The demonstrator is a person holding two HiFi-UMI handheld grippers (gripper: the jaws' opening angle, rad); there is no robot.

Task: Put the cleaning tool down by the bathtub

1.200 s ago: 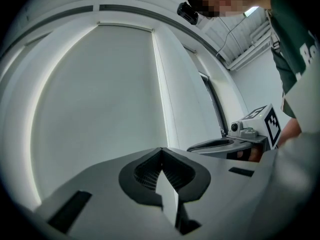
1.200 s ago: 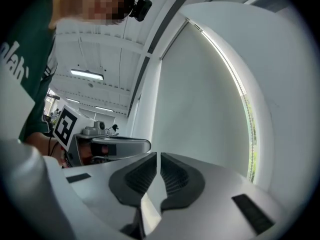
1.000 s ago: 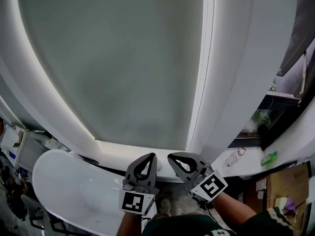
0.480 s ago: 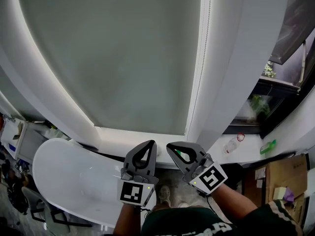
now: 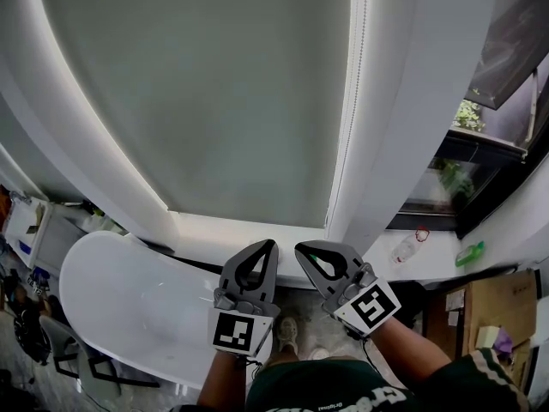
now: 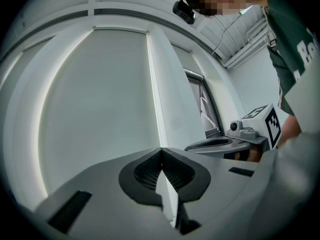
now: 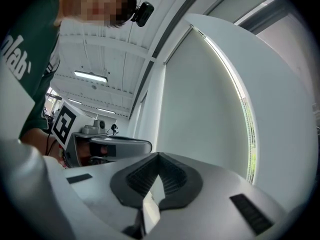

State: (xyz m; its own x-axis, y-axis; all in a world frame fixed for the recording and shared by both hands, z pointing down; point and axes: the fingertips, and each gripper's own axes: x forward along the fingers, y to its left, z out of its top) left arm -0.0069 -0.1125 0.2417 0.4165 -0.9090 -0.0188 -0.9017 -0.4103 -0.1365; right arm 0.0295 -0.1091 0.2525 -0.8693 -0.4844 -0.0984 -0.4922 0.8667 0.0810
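Note:
Both grippers are held side by side, low in the head view, pointing level at a window with a grey roller blind (image 5: 223,101). My left gripper (image 5: 268,247) is shut with nothing in it; its tips meet in the left gripper view (image 6: 161,150). My right gripper (image 5: 301,250) is also shut and empty, its tips touching in the right gripper view (image 7: 159,155). The white bathtub (image 5: 120,299) lies below at the left. A small green object (image 5: 469,253) rests on the sill (image 5: 437,264) at the right; whether it is the cleaning tool I cannot tell.
A clear plastic bottle (image 5: 403,248) lies on the sill right of the grippers. A white pillar (image 5: 403,118) stands between the blind and a dark window (image 5: 480,170). A brown cardboard box (image 5: 493,316) sits at the lower right. Clutter and a chair (image 5: 60,350) stand left of the tub.
Both grippers stay shut and empty and have edged slightly up in the picture. The view has shifted, so more of the bathtub shows at the left.

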